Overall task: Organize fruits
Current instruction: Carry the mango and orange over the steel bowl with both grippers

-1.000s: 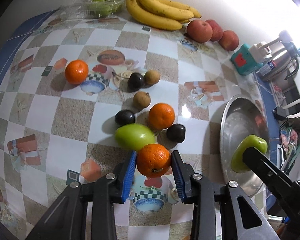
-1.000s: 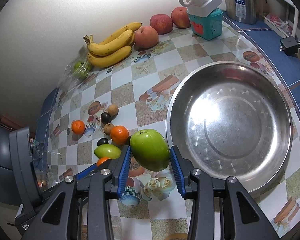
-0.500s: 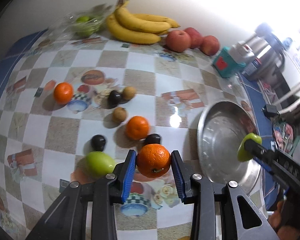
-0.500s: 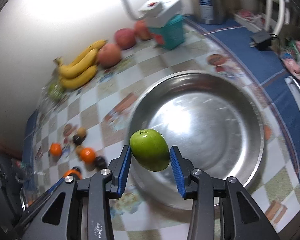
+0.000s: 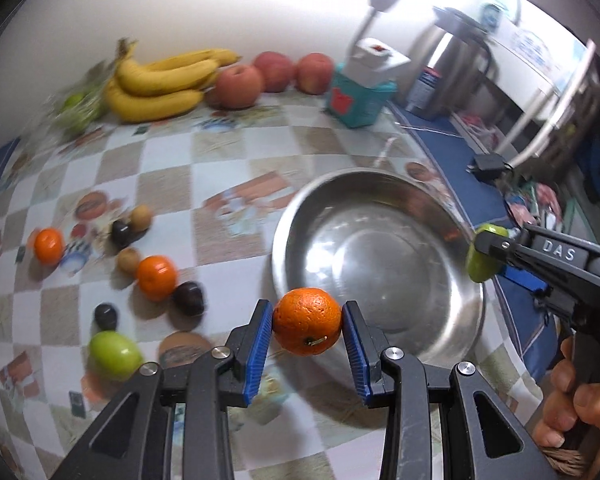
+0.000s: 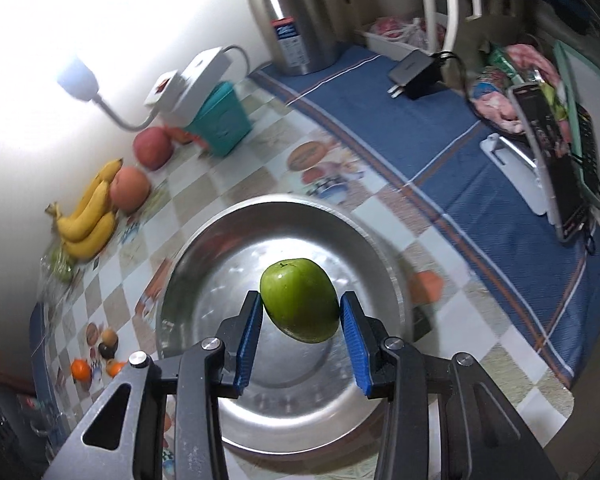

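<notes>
L wrist: left gripper clamped on orange, carried from fruit cluster to near rim of steel bowl; bowl now ahead-right of fingers. Loose fruit left behind; path clear.

R wrist: right gripper clamped on green apple, now over bowl centre, empty. Release due. Kettle, charger well beyond.

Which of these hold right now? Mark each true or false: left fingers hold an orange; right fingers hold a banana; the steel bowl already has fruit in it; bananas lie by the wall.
1. The left gripper holds an orange. True.
2. The right gripper holds a banana. False: it holds a green fruit.
3. The steel bowl has fruit lying in it. False: nothing lies in it.
4. Bananas lie by the wall. True.
</notes>
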The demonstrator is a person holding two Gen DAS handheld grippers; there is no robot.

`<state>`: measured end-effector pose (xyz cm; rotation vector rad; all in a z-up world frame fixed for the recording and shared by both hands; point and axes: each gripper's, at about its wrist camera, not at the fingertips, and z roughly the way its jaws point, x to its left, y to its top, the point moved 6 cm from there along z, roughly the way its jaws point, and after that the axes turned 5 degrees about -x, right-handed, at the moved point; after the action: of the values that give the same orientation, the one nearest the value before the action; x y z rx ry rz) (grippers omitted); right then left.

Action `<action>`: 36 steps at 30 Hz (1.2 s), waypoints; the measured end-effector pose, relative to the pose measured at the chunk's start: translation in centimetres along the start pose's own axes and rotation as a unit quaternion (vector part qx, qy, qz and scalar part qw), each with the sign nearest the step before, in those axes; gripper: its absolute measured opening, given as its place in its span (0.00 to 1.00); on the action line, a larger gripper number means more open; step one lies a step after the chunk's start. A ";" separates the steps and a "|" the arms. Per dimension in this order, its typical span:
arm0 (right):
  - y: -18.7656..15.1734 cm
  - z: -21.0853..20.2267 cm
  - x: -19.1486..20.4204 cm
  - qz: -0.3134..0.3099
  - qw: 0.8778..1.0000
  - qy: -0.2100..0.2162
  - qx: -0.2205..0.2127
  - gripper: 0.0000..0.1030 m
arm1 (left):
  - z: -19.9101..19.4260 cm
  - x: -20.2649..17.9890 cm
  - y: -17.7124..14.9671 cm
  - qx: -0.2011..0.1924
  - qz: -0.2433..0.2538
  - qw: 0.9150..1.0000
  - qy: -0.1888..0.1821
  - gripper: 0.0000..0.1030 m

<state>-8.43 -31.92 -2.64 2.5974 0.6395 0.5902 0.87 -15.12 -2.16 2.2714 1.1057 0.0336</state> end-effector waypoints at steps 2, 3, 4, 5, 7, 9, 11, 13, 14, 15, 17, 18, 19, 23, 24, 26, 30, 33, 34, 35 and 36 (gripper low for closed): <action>0.1 0.0 -0.3 0.000 1.000 -0.003 -0.001 0.40 | 0.3 -0.9 0.1 0.000 0.008 1.000 -0.012 0.37; 0.1 0.1 -0.3 0.001 1.000 -0.002 0.000 0.40 | 0.5 -1.3 0.1 0.000 0.011 1.000 -0.018 0.37; 0.1 0.1 -0.4 0.001 1.000 -0.002 0.002 0.40 | 0.7 -1.6 0.1 0.000 0.016 1.000 -0.021 0.37; 0.1 0.3 -0.3 0.000 1.000 -0.002 0.004 0.40 | 0.9 -2.0 0.1 -0.003 0.023 1.000 -0.020 0.37; 0.0 0.6 -0.3 -0.002 1.000 -0.003 0.008 0.40 | 1.2 -2.4 0.2 -0.005 0.032 0.999 -0.018 0.37; -0.2 0.7 -0.3 -0.004 1.000 -0.004 0.012 0.40 | 1.8 -2.8 0.1 -0.002 0.036 0.999 -0.020 0.37; -0.4 1.0 -0.3 -0.005 1.000 -0.006 0.016 0.40 | 2.7 -3.1 -0.1 0.005 0.039 0.999 -0.020 0.37; -0.5 1.2 -0.4 -0.006 1.000 -0.008 0.020 0.40 | 3.6 -3.3 -0.3 0.010 0.045 0.999 -0.017 0.37; -0.6 1.3 -0.4 -0.006 1.000 -0.009 0.021 0.40 | 3.9 -3.4 -0.3 0.012 0.047 0.999 -0.016 0.37; -0.6 1.4 -0.3 -0.008 1.000 -0.011 0.022 0.40 | 4.4 -3.5 -0.4 0.017 0.048 0.999 -0.015 0.37; -0.8 1.6 -0.2 -0.012 1.000 -0.012 0.026 0.40 | 5.0 -3.6 -0.6 0.023 0.047 0.999 -0.014 0.37; -0.9 1.9 -0.2 -0.015 0.999 -0.013 0.030 0.40 | 5.3 -3.6 -0.7 0.026 0.047 0.998 -0.013 0.37; -1.0 2.1 -0.2 -0.017 0.999 -0.016 0.032 0.40 | 5.5 -3.6 -0.7 0.028 0.048 0.998 -0.012 0.37; -1.8 3.3 -0.5 -0.026 0.998 -0.030 0.052 0.40 | 6.5 -3.6 -1.2 0.038 0.053 0.998 -0.006 0.37; -1.9 3.5 -0.5 -0.029 0.998 -0.032 0.055 0.38 | 6.8 -3.6 -1.3 0.041 0.053 0.998 -0.006 0.37; -2.1 3.8 -0.6 -0.032 0.997 -0.033 0.059 0.38 | 7.3 -3.6 -1.6 0.047 0.053 0.997 -0.005 0.37; -2.2 3.8 -0.3 -0.039 0.997 -0.035 0.058 0.38 | 7.4 -3.7 -1.7 0.044 0.058 0.997 -0.002 0.38; -2.2 3.9 -0.4 -0.040 0.997 -0.036 0.059 0.38 | 7.5 -3.7 -1.7 0.043 0.058 0.997 -0.002 0.38; -2.2 3.9 -0.4 -0.039 0.997 -0.037 0.059 0.38 | 7.5 -3.7 -1.7 0.043 0.058 0.997 -0.001 0.38; -2.2 3.9 -0.3 -0.039 0.997 -0.036 0.059 0.38 | 7.5 -3.7 -1.6 0.044 0.058 0.997 -0.001 0.38; -2.2 3.9 -0.3 -0.039 0.997 -0.037 0.059 0.38 | 7.5 -3.7 -1.6 0.044 0.059 0.997 -0.001 0.38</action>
<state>-7.54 -31.35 -7.01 2.6744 0.7685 0.4434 -0.64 -20.87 -8.30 2.4128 0.9881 0.0302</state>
